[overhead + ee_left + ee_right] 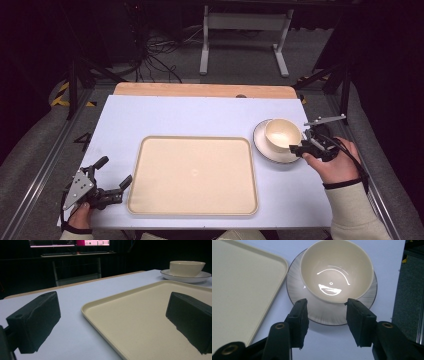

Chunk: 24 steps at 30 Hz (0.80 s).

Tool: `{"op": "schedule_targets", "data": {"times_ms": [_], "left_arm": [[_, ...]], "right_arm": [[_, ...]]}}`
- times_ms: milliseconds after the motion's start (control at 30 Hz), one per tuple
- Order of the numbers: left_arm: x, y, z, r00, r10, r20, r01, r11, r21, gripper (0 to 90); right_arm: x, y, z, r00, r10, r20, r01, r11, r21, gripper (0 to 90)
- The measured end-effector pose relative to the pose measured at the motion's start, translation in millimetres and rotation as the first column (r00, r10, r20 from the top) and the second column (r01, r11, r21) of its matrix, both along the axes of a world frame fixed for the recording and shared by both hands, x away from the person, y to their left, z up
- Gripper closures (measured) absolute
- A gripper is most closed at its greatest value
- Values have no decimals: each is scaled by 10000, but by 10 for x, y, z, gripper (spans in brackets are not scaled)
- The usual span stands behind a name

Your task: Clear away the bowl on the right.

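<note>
Jaws on the right gripper [325,323] stand partly open with nothing between them, hovering just short of the bowl [336,270] sitting on its plate [329,315]. The left gripper [110,322] gapes wide and empty over the tray [140,320] edge. One bowl, one plate, one tray; the bowl looks glazed, stiff, slippery and chippable, so I'd pinch its near rim.

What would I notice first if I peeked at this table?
Probably the big cream tray, lying empty in the middle of the table. Next, the shiny cream bowl sitting on a plate just right of the tray. The right hand-held gripper hovers over the plate's near edge, jaws open, with nothing between them.
</note>
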State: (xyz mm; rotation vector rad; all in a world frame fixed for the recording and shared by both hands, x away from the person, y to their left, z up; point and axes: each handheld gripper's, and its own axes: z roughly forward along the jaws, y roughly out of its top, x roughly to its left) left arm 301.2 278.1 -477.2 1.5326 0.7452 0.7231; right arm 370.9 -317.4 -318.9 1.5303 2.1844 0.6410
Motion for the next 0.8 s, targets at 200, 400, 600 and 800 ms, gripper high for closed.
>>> {"op": "schedule_targets", "data": {"times_ms": [200,400,600,800], "left_arm": [[0,-1,-1,10000,7,13,-7,10000,-12,2],[0,0,0,10000,4,3,-4,10000,2,2],[0,0,0,10000,3,-1,-3,10000,7,2],[0,-1,-1,10000,8,12,-8,10000,-9,2]], "right_arm": [[121,-79,48,9984,-559,-54,561,9977,370,528],[244,-153,66,9943,-1070,-14,1070,9933,439,537],[379,-209,82,9858,-1675,61,1668,9838,661,534],[541,-281,67,9787,-2039,-227,2051,9752,830,530]]}}
